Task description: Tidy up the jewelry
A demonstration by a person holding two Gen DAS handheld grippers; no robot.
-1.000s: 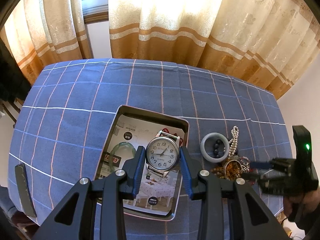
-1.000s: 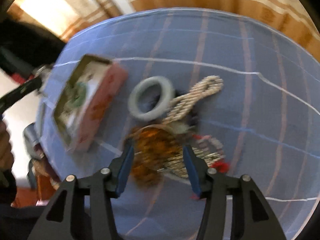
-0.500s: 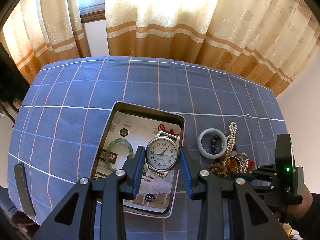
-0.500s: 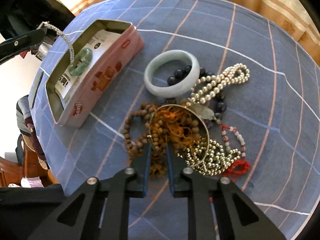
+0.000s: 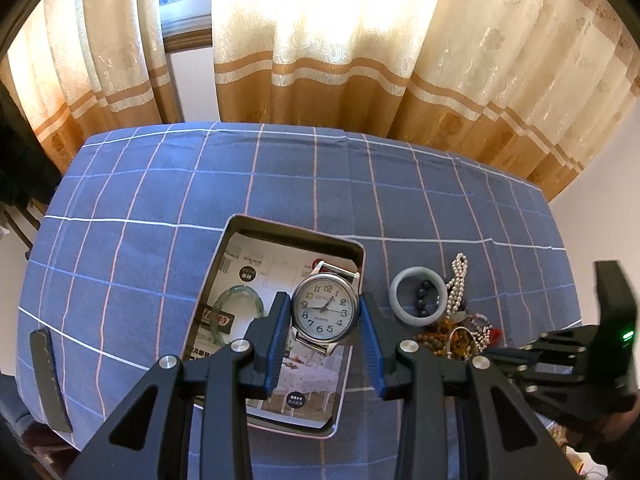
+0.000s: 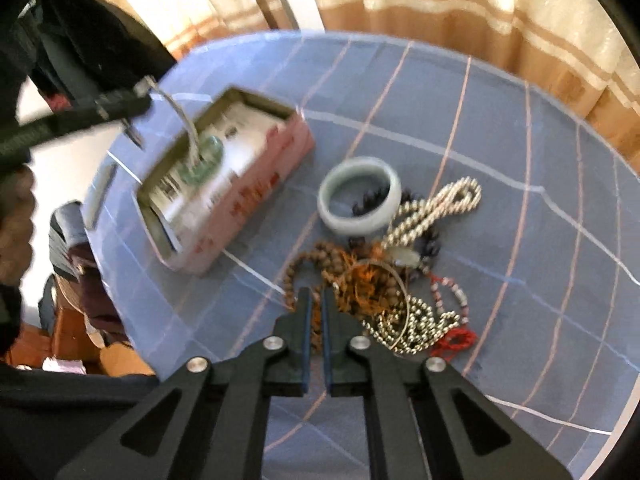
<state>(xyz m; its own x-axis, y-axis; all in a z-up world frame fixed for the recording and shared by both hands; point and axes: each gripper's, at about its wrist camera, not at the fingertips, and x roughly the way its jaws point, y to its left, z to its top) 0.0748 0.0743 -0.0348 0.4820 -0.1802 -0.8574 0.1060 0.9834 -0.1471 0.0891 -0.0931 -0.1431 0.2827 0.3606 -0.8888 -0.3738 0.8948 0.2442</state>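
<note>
My left gripper (image 5: 325, 304) is shut on a silver wristwatch (image 5: 325, 311) and holds it above the open tin (image 5: 236, 240). A green bangle (image 5: 238, 307) lies inside the tin. To the tin's right is the jewelry pile: a pale jade bangle (image 6: 360, 196), a pearl necklace (image 6: 436, 208), a thin gold bangle (image 6: 394, 276) and a silver bead chain (image 6: 420, 320). My right gripper (image 6: 314, 300) is at the pile's near left edge. Its jaws are closing tight on the brown wooden bead strand (image 6: 298, 266), and beads show between the pads.
A blue checked cloth (image 5: 140, 208) covers the table. Curtains hang close behind the far edge. A dark flat bar (image 5: 48, 380) lies at the left edge. A red cord (image 6: 456, 340) and dark beads (image 6: 430, 244) are tangled in the pile. The right wrist view is blurred.
My right gripper has gone from open around the pile to shut on the brown bead strand, and it has lifted and rolled a little. The left gripper and watch have stayed put.
</note>
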